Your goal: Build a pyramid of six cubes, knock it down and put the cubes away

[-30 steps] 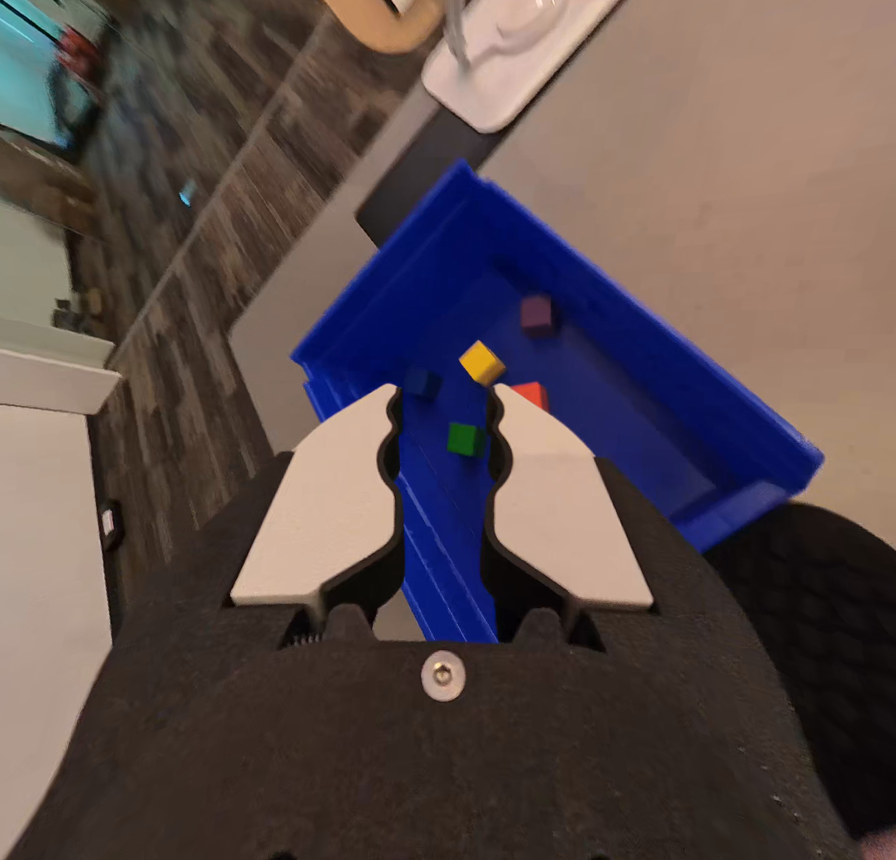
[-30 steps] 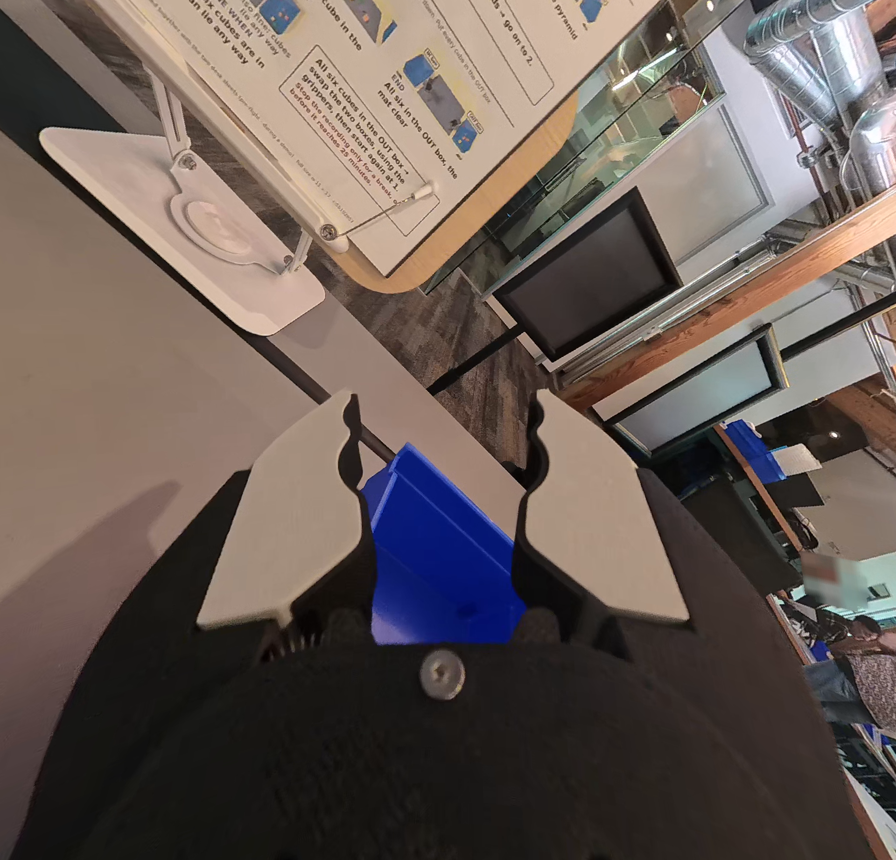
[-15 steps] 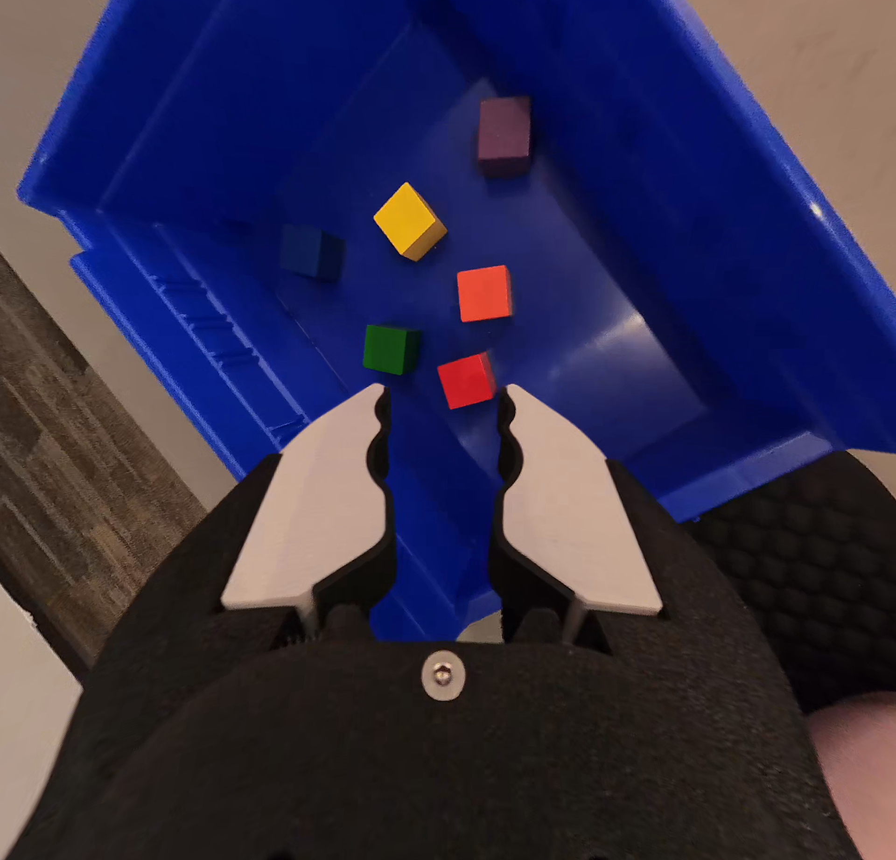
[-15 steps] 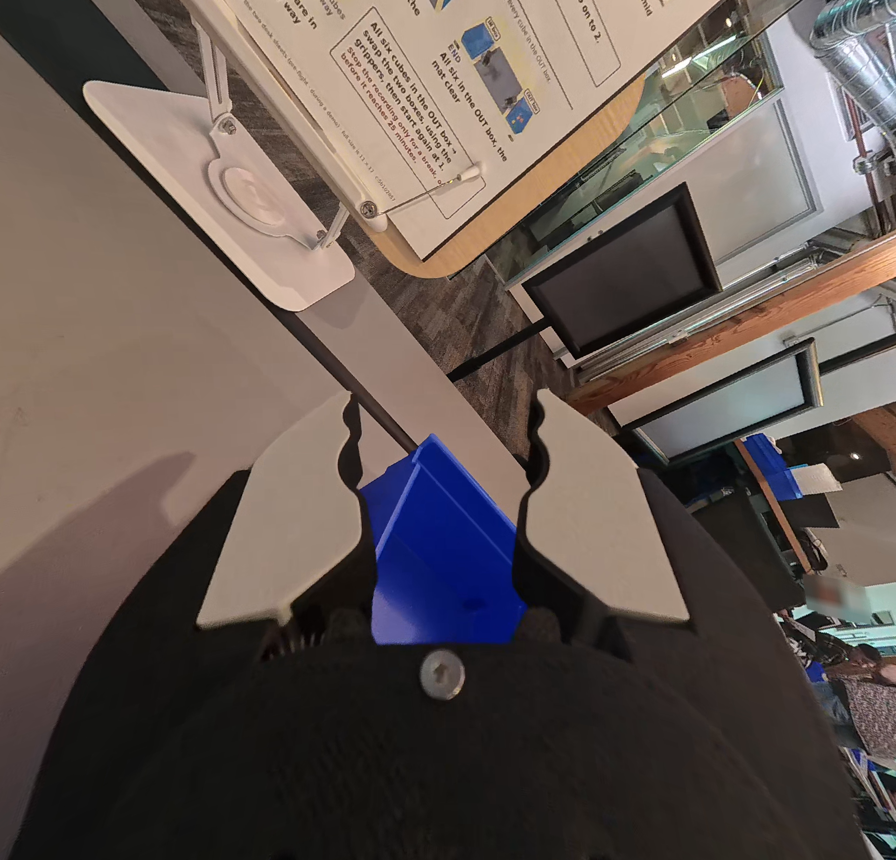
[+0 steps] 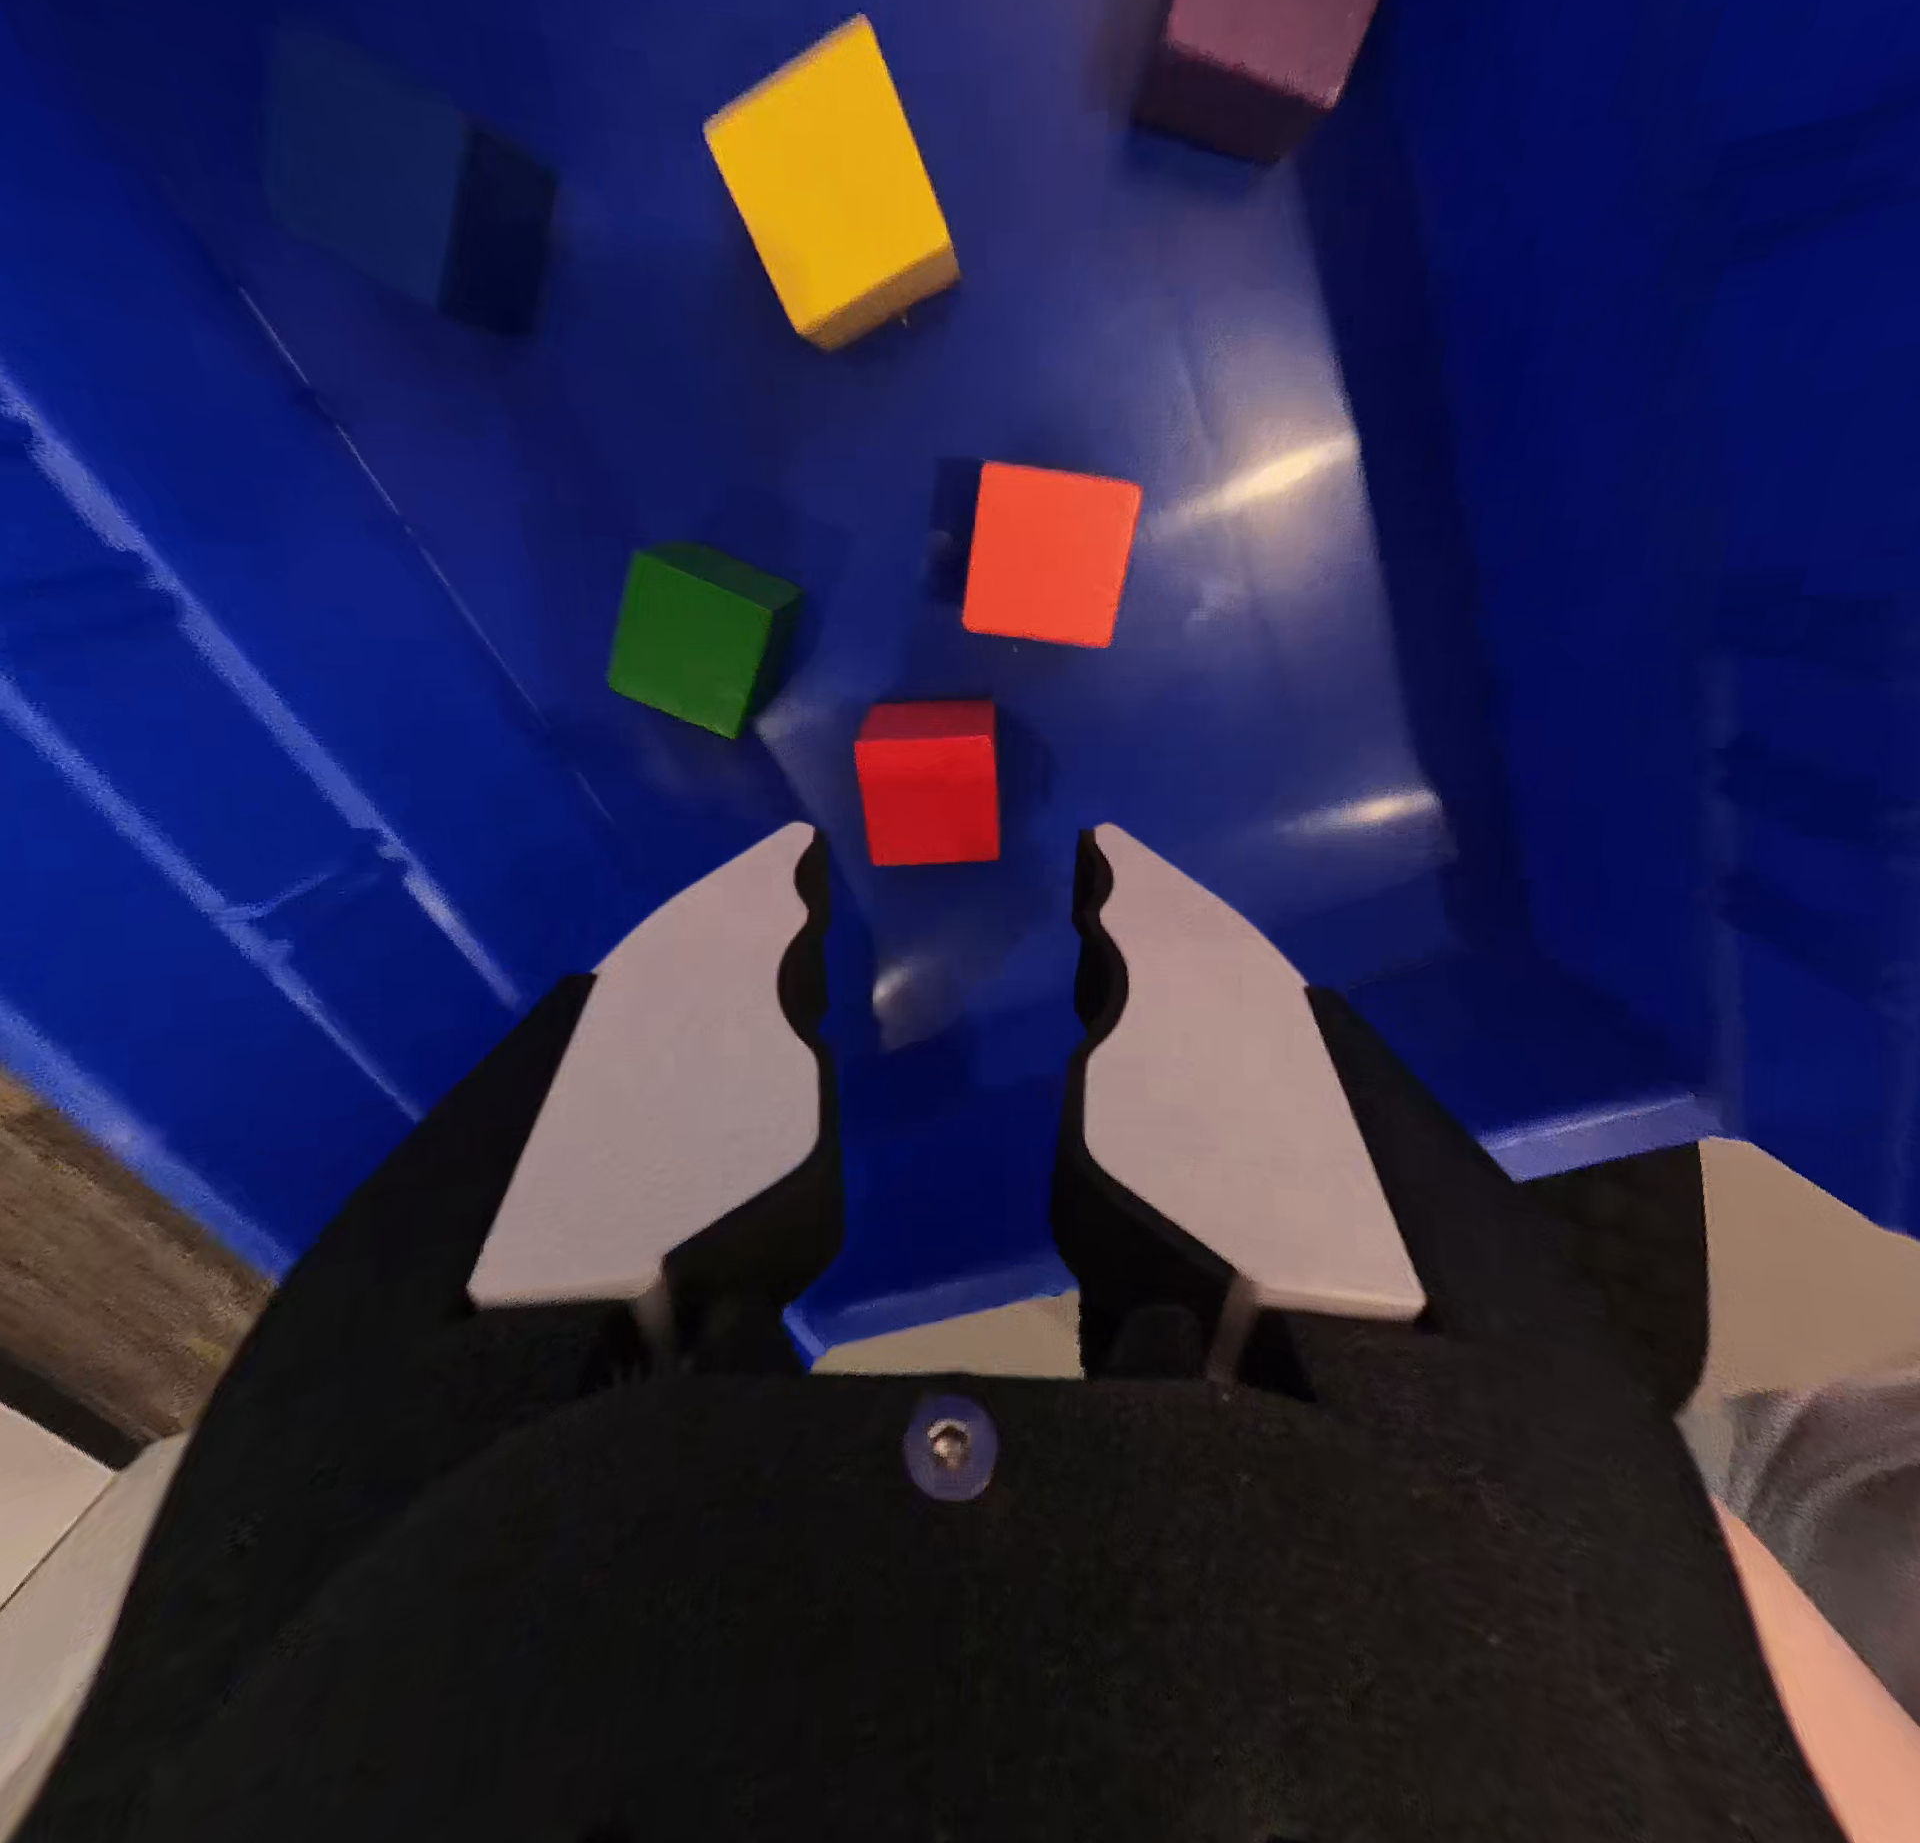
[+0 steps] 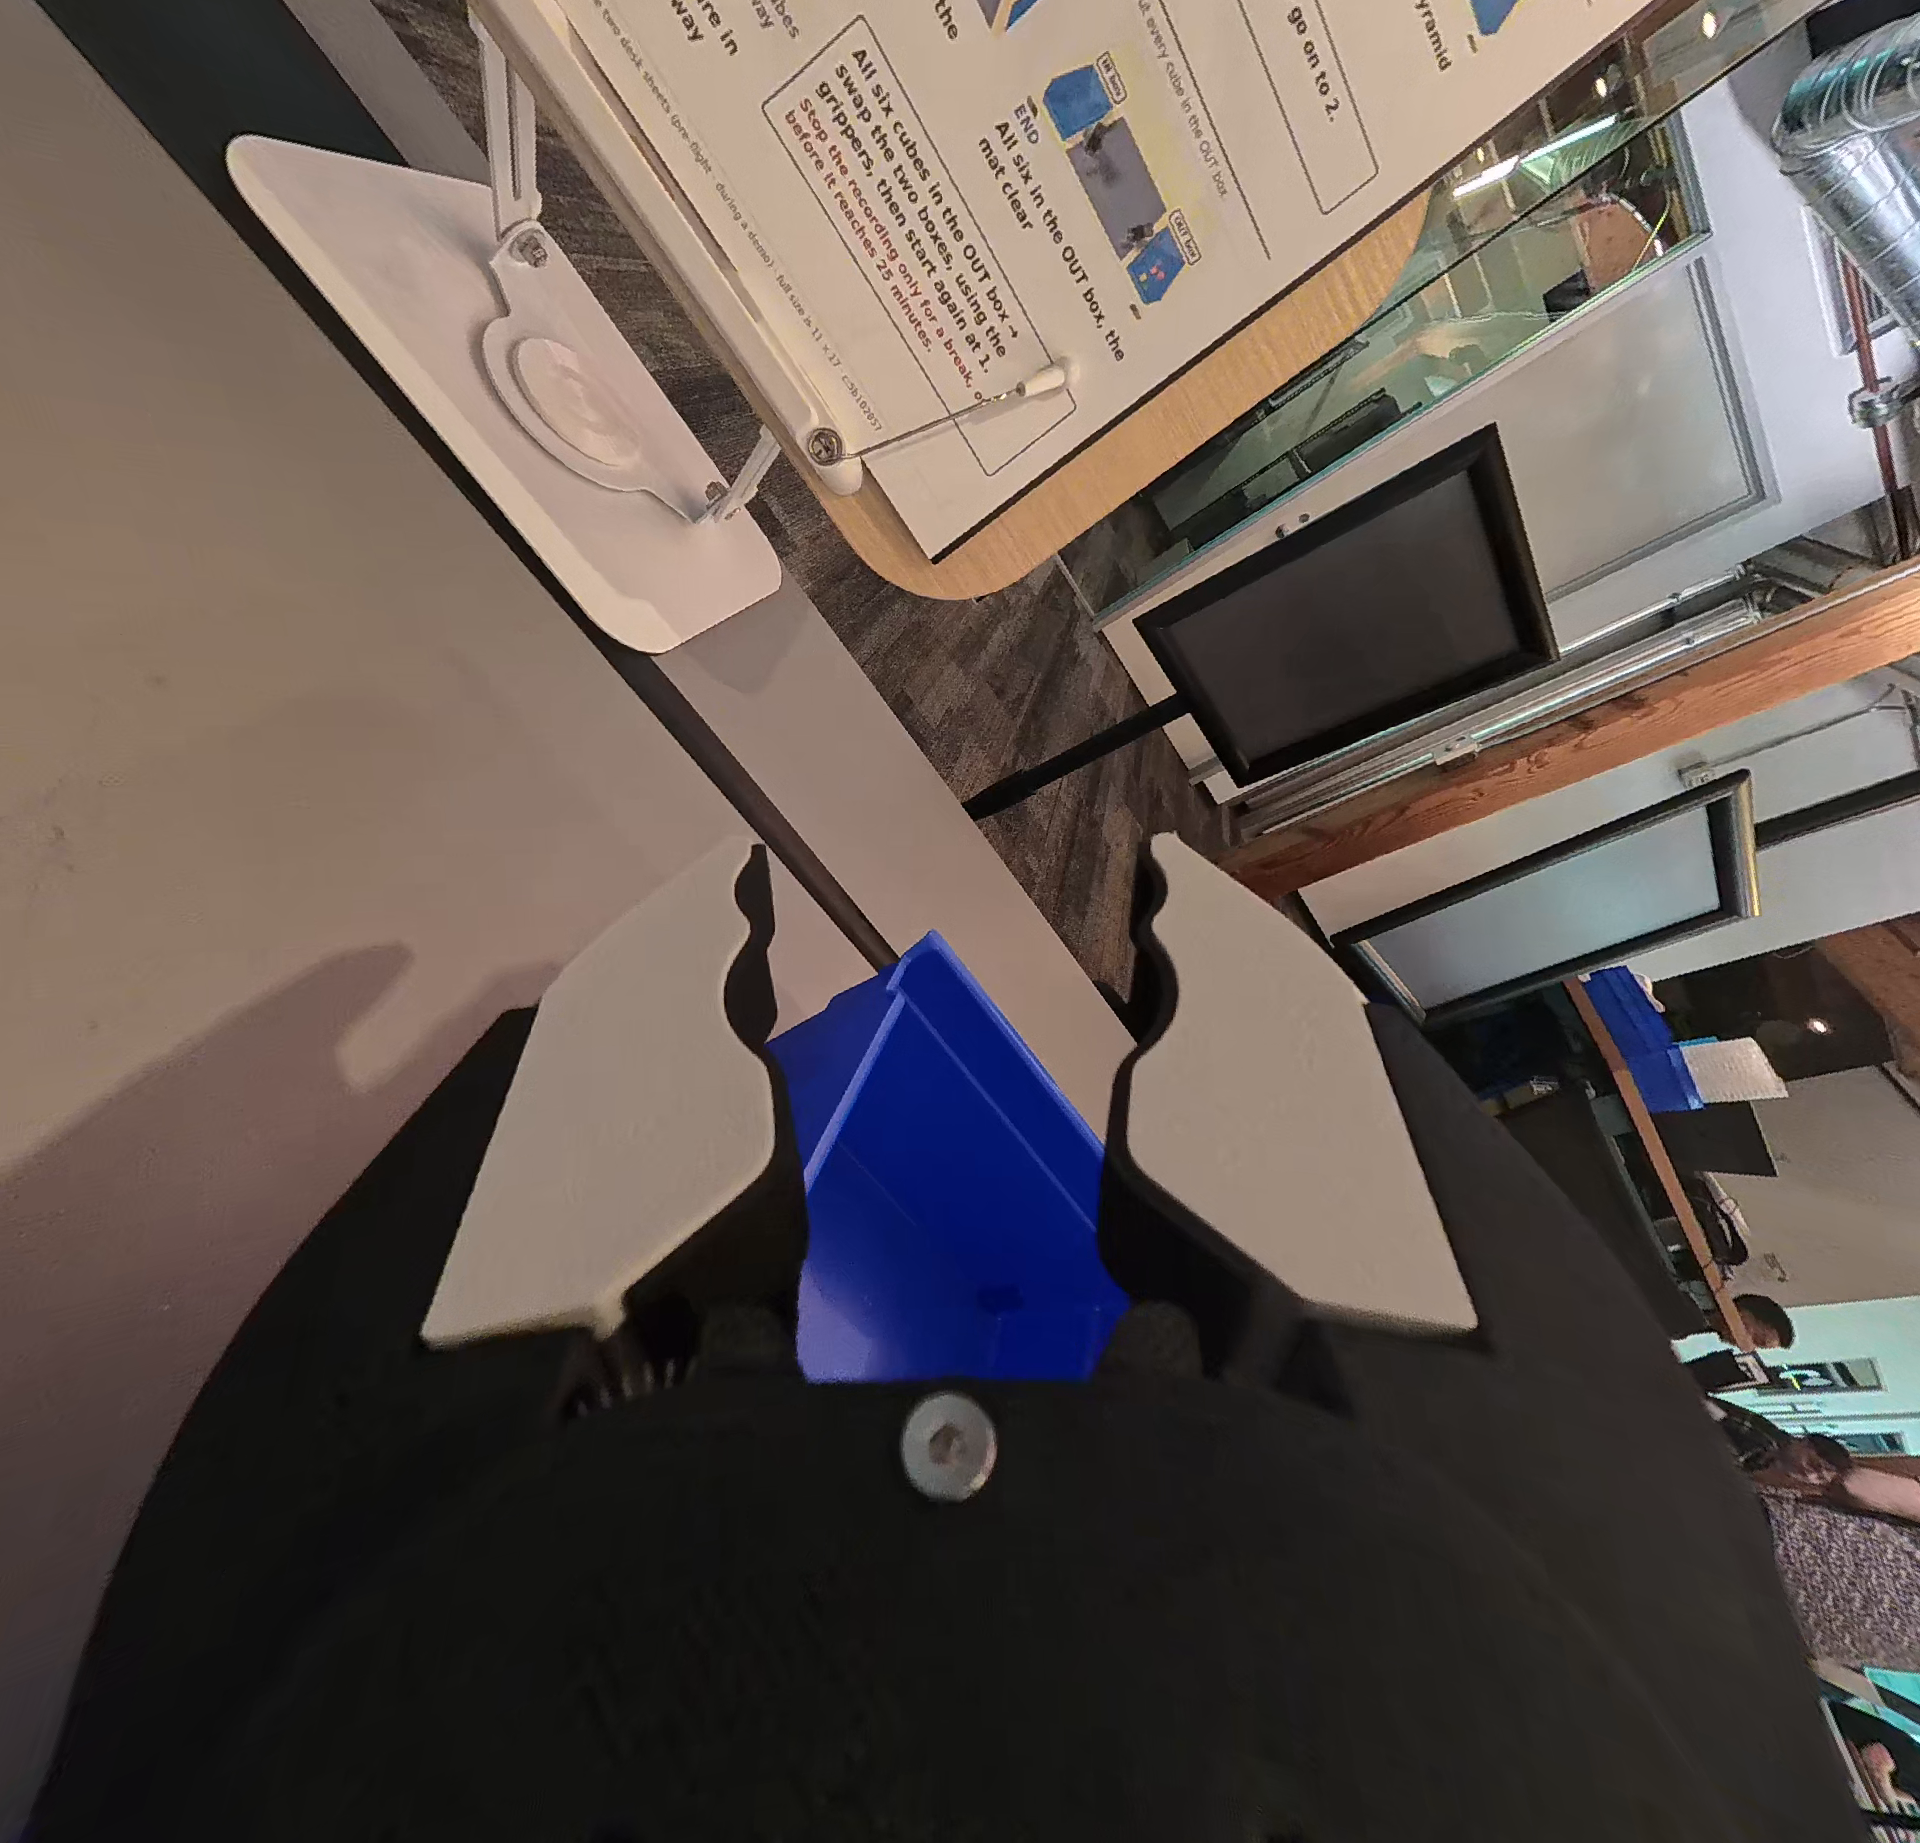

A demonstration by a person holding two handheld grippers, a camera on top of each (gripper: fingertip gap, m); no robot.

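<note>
Both tongs are apart at the tips and hold nothing. On the left wrist view, the left tongs (image 5: 945, 837) reach into a blue bin (image 5: 260, 754), and their two grey fingers (image 5: 686, 1066) stand with a moderate gap between them. A red cube (image 5: 928, 783) lies on the bin floor just beyond the tips, in line with the gap, and it is not touched by either finger. An orange cube (image 5: 1049, 554) is a little farther and to the right, a green cube (image 5: 698, 638) is to the left of the red one. A yellow cube (image 5: 831, 178) lies deeper in the bin, a dark blue cube (image 5: 405, 178) is near the left wall, and a purple cube (image 5: 1257, 32) is at the far right corner. All six cubes lie apart from each other.

On the right wrist view, the right tongs (image 6: 951, 858) are spread wider, above the grey bench (image 6: 260, 754). Another blue bin (image 6: 935, 1170) shows between their fingers; its inside is hidden. A white stand (image 6: 499, 380) on the bench carries a printed instruction sheet (image 6: 1039, 131). A dark screen (image 6: 1351, 598) stands behind.
</note>
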